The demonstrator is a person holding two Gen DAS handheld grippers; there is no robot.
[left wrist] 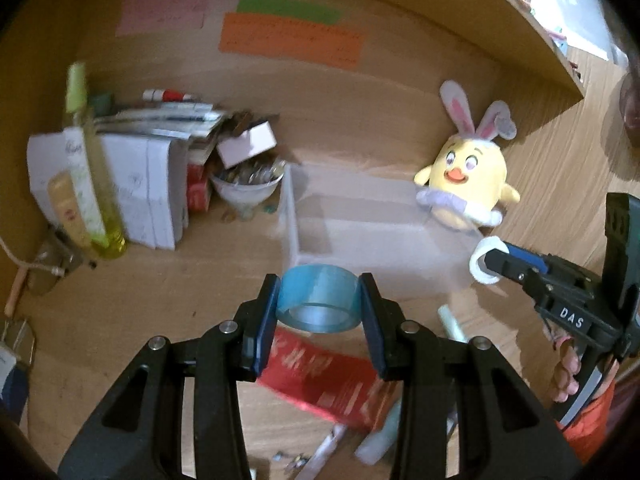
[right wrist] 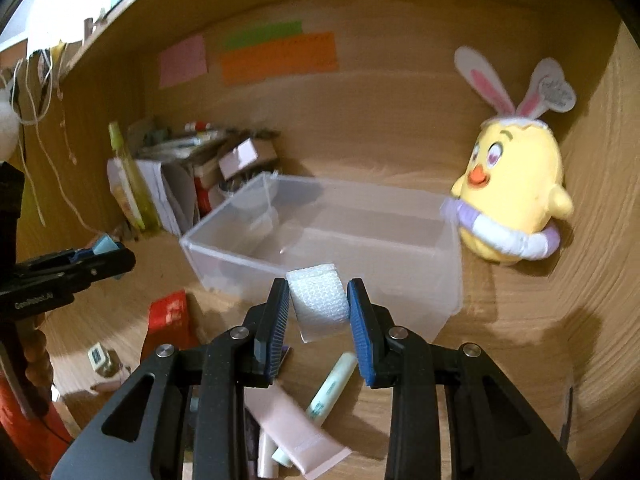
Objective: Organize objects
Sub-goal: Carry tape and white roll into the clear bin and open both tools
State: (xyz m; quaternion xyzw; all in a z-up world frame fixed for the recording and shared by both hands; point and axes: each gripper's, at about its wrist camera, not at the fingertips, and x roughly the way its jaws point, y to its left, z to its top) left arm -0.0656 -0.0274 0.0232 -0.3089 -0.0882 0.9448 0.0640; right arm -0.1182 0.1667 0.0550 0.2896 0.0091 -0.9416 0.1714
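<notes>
left gripper: my fingers are squeezed onto the blue tape roll, one pad on each side, roll lying flat with the hole facing up. It's up off the desk, just in front of the near wall of the box.
right gripper: clamped on a white tape roll with a bumpy texture, held on its sides between both pads. In the left camera you can see it poking out the tip of that gripper, right by the box's near right corner.
clear plastic box: sits on the wooden desk between both my grippers and the back wall, open top, nothing I can make out inside it.
plush chick: yellow, bunny ears, leaning at the back right, touching or nearly touching the box's far right corner, can't tell which.
red packet: flat on the desk under my left fingers.
pink tube: on the desk below my right fingers, a pale green tube crossing beside it.
back left corner: pile of papers, a tall yellow-green bottle in front of them, a white bowl of small stuff next to that.
wall: pink, green and orange notes stuck up there, writing too blurry to read.
</notes>
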